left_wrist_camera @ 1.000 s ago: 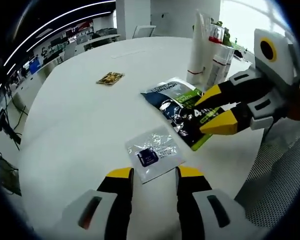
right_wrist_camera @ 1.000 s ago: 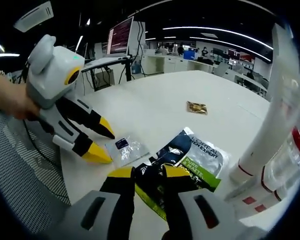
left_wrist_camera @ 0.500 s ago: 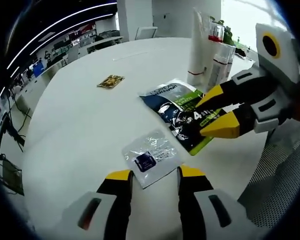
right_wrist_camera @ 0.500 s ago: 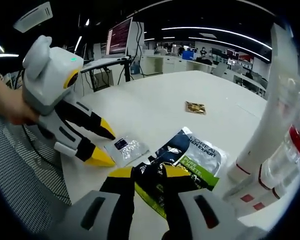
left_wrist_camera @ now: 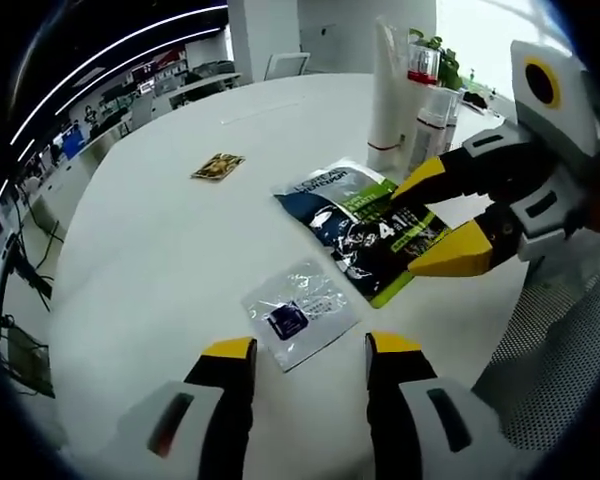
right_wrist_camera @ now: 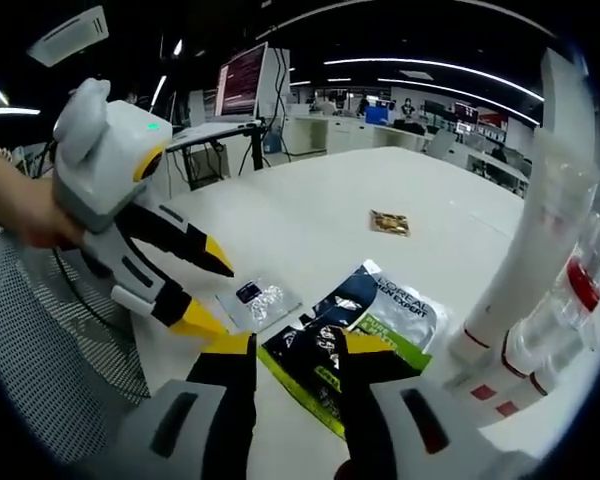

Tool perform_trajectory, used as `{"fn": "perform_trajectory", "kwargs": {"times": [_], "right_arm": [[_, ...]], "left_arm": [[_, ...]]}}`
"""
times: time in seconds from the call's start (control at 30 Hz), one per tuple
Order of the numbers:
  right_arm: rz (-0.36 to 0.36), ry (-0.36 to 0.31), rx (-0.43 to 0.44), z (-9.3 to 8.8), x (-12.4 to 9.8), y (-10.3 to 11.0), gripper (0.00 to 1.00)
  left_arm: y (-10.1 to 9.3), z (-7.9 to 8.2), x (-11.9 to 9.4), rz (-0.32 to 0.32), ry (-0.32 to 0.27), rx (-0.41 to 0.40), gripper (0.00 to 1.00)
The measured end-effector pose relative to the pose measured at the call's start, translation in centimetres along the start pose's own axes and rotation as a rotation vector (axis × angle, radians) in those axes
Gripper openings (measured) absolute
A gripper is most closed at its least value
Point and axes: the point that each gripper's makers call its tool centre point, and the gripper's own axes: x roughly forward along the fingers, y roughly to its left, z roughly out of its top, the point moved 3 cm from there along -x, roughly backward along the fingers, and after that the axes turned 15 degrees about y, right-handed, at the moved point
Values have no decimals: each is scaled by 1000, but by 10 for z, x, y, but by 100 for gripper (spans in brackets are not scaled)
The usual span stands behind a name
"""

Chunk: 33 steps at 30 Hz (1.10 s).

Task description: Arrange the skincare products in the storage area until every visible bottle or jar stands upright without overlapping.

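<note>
While your left gripper (left_wrist_camera: 300, 352) hovers with jaws apart, a small clear sachet (left_wrist_camera: 300, 312) lies flat on the white table (left_wrist_camera: 160, 250) just ahead of its tips. Your right gripper (right_wrist_camera: 292, 348) has its jaws spread over the near edge of the dark L'Oréal pouch (right_wrist_camera: 365, 325). Beyond and to its right, white tubes (right_wrist_camera: 540, 260) stand upright; farther off lies a small gold packet (right_wrist_camera: 389, 222).

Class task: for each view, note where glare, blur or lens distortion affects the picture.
Left gripper view: glare on the dark sachet; table edge bows from the fisheye lens. Right gripper view: the white tube looms soft and curved; ceiling light strips bend overhead.
</note>
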Motion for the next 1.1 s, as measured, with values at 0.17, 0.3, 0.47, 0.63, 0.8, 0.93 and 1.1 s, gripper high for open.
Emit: {"fn": "perform_trajectory", "kwargs": {"times": [0.17, 0.3, 0.47, 0.63, 0.8, 0.93, 1.1], "right_arm": [[-7, 0, 26, -10, -12, 1, 38], [-23, -18, 53, -11, -27, -1, 45], [-39, -41, 80, -14, -47, -3, 53], [-70, -51, 123, -21, -62, -9, 63], [-113, -68, 163, -28, -85, -17, 72], [-152, -73, 204, -35, -98, -27, 78], [-196, -84, 248, -42, -109, -37, 87]], "left_arm": [[-2, -2, -5, -4, -8, -6, 52], [-2, 1, -14, -21, -53, -29, 61], [4, -1, -25, -27, -74, -56, 72], [8, -1, -42, -17, -98, -82, 75], [8, -2, -57, -32, -122, -116, 82], [8, -4, -63, -51, -142, -138, 90], [8, -8, -71, -53, -145, -148, 92]]}}
